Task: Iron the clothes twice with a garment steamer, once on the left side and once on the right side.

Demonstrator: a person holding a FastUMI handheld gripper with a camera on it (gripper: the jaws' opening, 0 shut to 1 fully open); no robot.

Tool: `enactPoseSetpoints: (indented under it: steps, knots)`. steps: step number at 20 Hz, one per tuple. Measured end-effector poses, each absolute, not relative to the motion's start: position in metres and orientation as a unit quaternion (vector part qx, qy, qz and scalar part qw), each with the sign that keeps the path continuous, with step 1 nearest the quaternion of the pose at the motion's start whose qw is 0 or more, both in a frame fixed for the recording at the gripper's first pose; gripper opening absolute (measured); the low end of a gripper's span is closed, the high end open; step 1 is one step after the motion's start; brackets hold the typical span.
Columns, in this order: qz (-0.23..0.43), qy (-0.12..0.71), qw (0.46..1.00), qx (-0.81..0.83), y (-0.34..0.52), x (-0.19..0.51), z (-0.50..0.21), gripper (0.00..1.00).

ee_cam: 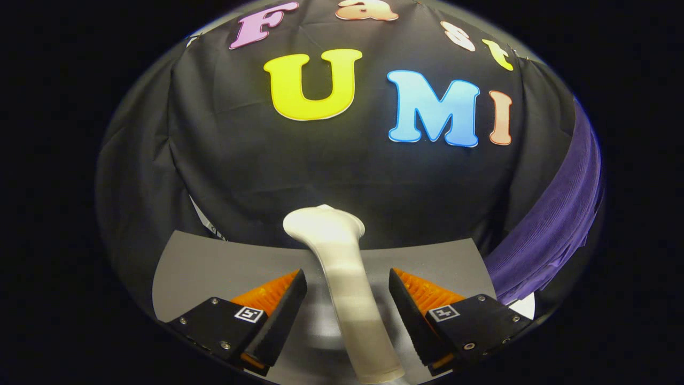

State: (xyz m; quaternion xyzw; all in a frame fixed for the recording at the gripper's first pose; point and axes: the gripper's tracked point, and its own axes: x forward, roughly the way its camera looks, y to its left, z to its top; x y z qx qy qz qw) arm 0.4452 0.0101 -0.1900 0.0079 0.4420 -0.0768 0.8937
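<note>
The gripper (pixel 347 299) is hovering low over the grey bench (pixel 214 262), and its fingers (pixel 283 310) are standing spread apart, one on each side of the white garment steamer (pixel 342 278). The steamer is lying between them, its handle running from 6 o'clock near the fingers up toward 12 o'clock, where its rounded head is ending just past the fingertips. A narrow gap is showing between each finger and the handle, so neither finger is pressing on it. The purple garment (pixel 556 224) is hanging at about 3 o'clock from the steamer, well apart from it, draping down beside the bench's far right corner against the black cloth wall (pixel 331 166) that is rising beyond the bench.
</note>
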Motion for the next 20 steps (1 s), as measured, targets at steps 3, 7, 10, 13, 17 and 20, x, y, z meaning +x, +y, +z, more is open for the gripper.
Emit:
enactPoseSetpoints:
  steps: [3,7,10,13,17,20]
  knots:
    - [-0.082,0.451,0.888,0.028,0.006,0.44,-0.198,0.95]
    - [-0.074,0.461,0.883,0.048,0.012,0.434,-0.201,0.82]
    - [-0.057,0.467,0.881,0.049,0.011,0.43,-0.207,0.52]
    - [-0.053,0.467,0.881,0.054,0.012,0.427,-0.206,0.5]
    - [-0.052,0.46,0.885,0.057,0.014,0.424,-0.202,0.45]
    - [-0.063,0.437,0.896,0.048,0.011,0.418,-0.193,0.36]
